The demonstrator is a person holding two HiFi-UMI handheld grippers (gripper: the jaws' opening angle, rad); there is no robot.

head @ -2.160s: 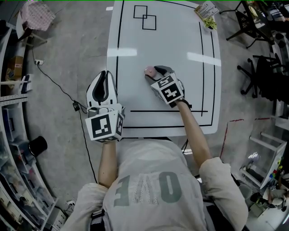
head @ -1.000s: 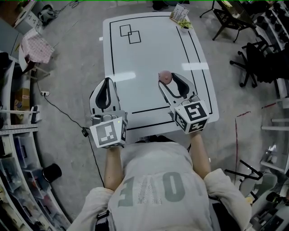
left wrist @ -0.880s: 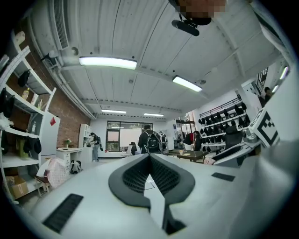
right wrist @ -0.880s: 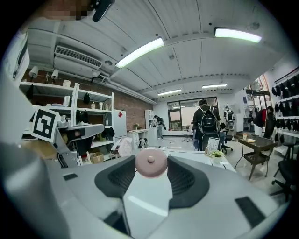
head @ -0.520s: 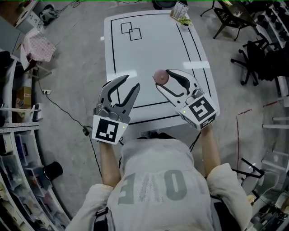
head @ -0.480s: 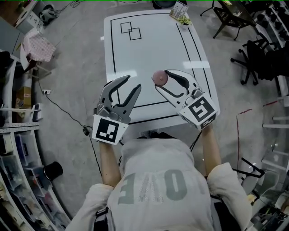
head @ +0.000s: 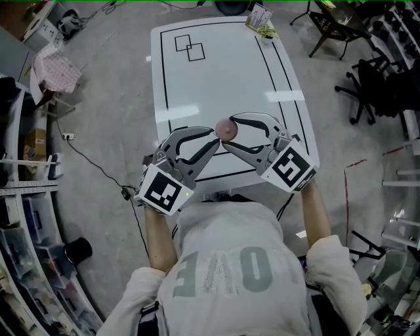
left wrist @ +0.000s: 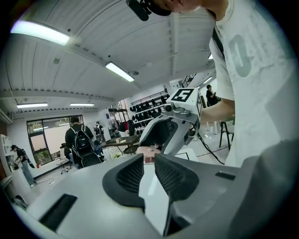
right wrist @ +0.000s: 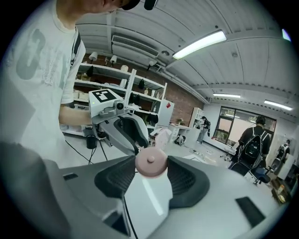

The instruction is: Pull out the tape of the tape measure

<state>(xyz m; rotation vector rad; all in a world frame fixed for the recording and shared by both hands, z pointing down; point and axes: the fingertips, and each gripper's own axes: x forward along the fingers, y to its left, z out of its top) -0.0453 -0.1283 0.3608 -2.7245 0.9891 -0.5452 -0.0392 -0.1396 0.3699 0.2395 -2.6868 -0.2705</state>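
Shoulders in a pale T-shirt filled the near edge of the head view, with both bare forearms reaching forward. Just ahead, the 2 marker cubes faced up. The grippers angled inward toward each other over the near part of the white desk.

The right gripper pinched the round pink tape measure between its fingers. It gripped the case by its sides, so the flat face and small centre stud were turned toward that gripper's own camera.

The left gripper pointed at the case from the opposite side. Its fingers were closing, with a narrow gap between them. A pinkish edge of the tape measure and a small dark piece sat right at their tips. Whether the pads touched it could not be told.

Farther out, the desk carried black border lines and 2 overlapping drawn squares near its far left corner. A small packet sat at the far right corner. Beyond the desk lay grey floor, with black office chairs off to the right.
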